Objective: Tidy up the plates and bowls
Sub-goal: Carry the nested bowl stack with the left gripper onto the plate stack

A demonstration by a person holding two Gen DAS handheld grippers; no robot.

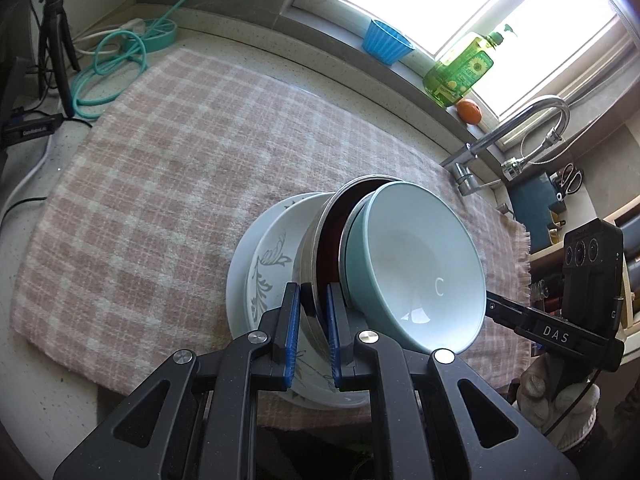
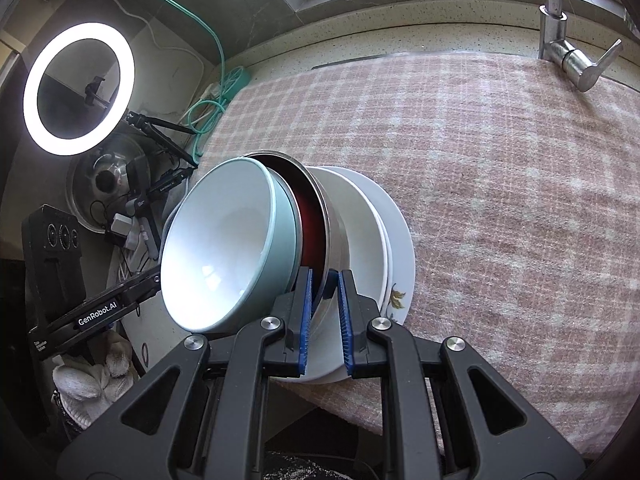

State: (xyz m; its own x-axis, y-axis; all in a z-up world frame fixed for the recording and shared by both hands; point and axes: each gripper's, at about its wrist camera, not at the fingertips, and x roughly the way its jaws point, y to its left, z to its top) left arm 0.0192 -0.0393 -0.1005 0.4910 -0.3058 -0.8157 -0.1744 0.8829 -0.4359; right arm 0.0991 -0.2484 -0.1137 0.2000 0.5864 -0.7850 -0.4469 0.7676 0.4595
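Note:
A steel bowl with a dark red inside [image 1: 326, 232] [image 2: 316, 208] holds a pale teal bowl [image 1: 412, 264] [image 2: 224, 240]. Both tilt above a floral plate [image 1: 272, 260] [image 2: 394, 298] stacked on a plain white plate [image 1: 237, 268] [image 2: 402, 240] on the checked cloth. My left gripper [image 1: 313, 336] is shut on the steel bowl's rim. My right gripper [image 2: 325, 320] is shut on the opposite side of the same rim. Each gripper shows at the edge of the other's view.
The pink checked cloth [image 1: 168, 168] [image 2: 500, 184] covers the counter. A tap [image 1: 520, 132] [image 2: 560, 40], green bottle [image 1: 460, 68], orange [image 1: 469, 111] and blue cup [image 1: 386, 42] stand by the window. Teal hose [image 1: 116, 68], tripod [image 1: 56, 44] and ring light [image 2: 78, 88] are at the left.

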